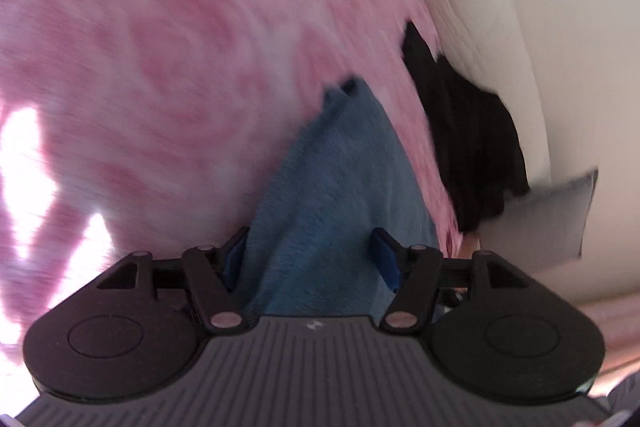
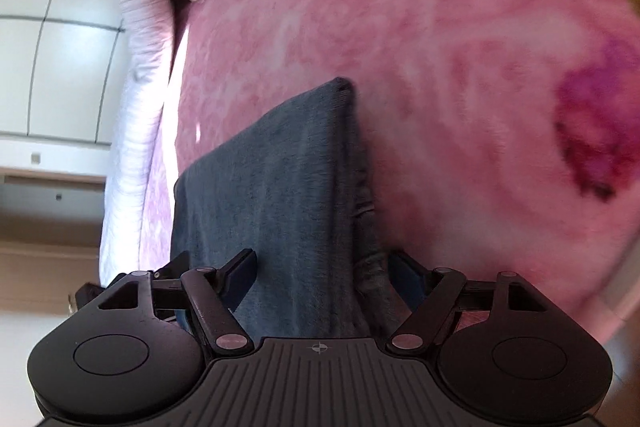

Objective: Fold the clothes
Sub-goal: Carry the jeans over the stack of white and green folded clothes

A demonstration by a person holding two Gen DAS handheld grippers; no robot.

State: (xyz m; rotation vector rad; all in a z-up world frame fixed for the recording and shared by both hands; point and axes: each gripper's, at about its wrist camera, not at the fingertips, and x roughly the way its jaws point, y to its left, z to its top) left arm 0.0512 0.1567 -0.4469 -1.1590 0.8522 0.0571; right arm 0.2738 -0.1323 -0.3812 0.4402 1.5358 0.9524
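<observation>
A folded blue towel [image 1: 340, 195] lies on a pink, rose-patterned blanket [image 1: 160, 67] that covers a bed, and both pairs of tongs stand over it with their jaws spread wide. In the left wrist view the left tongs [image 1: 310, 261] straddle the near end of the towel, blue pads [image 1: 386, 263] standing off either side of the cloth without pressing on it; the towel narrows away from the camera to a corner near the middle of the bed. Beyond it, toward the bed's far edge in this view, a black garment [image 1: 468, 131] lies crumpled against a white quilted surface [image 1: 500, 27], with a grey cloth [image 1: 560, 215] just beside it. In the right wrist view the right tongs [image 2: 322, 269] are likewise open, the towel [image 2: 276, 187] running up between the two fingers, its surface flat and its right edge showing stacked layers; neither finger clamps it. The blanket [image 2: 440, 47] fills the right of this view, a darker magenta flower [image 2: 600, 115] printed near its side, and its frilled edge [image 2: 140, 27] hangs over the bed's side at left, where a white panelled wardrobe [image 2: 52, 67] stands beyond. Both views are blurred at the edges.
</observation>
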